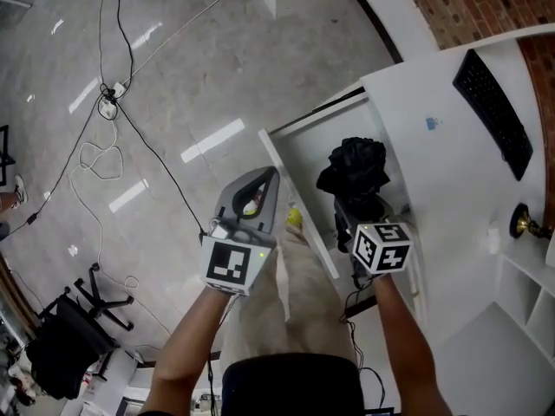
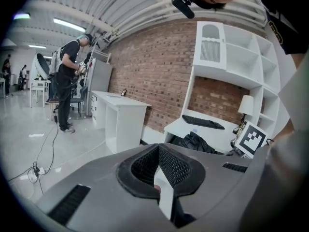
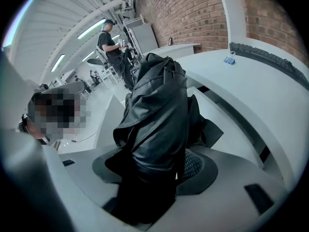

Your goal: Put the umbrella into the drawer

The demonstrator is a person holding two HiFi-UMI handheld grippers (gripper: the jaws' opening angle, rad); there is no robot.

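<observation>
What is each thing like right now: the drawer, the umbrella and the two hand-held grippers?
Drawer: pulled open.
Umbrella: folded up, clamped near its lower end, in front of the open drawer in the head view.
Right hand-held gripper: shut on the umbrella.
Left hand-held gripper: jaw tips together, holding nothing.

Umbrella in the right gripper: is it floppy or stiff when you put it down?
The umbrella has loose, crumpled cloth, so it'll probably flop and bulge. It stands up from the fingers, so something stiff is likely inside. Bunched folds might catch on the drawer rim.
</observation>
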